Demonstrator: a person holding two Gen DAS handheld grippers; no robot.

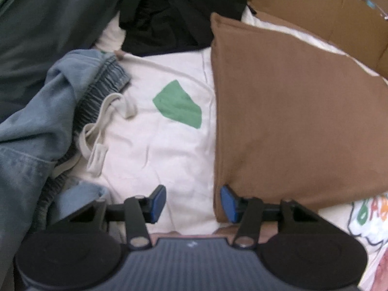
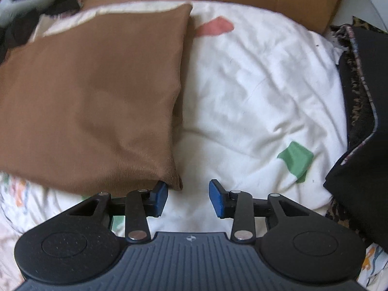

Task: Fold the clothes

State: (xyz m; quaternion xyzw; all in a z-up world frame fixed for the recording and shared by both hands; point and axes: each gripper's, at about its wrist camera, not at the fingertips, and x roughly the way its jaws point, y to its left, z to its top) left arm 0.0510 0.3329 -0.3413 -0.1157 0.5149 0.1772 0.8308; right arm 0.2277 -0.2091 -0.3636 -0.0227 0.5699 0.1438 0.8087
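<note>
Two grippers hung over a white sheet (image 1: 155,150) with their fingers spread and nothing between them. In the left wrist view, a grey-green garment (image 1: 48,19) filled the far left, with blue denim (image 1: 36,121) below it, its gathered waistband and a pale drawstring (image 1: 101,131) trailing onto the sheet. A black garment (image 1: 179,14) lay heaped at the top centre. A green patch (image 1: 179,106) marked the sheet ahead of the left gripper (image 1: 193,203). The folded brown cloth (image 1: 291,111) lay flat to the right, its near corner touching or just over the gripper's right pad; the blur hid which. Cardboard (image 1: 315,2) stood behind it. In the right wrist view, the brown cloth (image 2: 92,97) lay to the left, its near corner just beside the left pad of the right gripper (image 2: 188,198). Bare sheet (image 2: 254,84) stretched rightward, and a dark patterned fabric (image 2: 363,121) lay at the far right.
</note>
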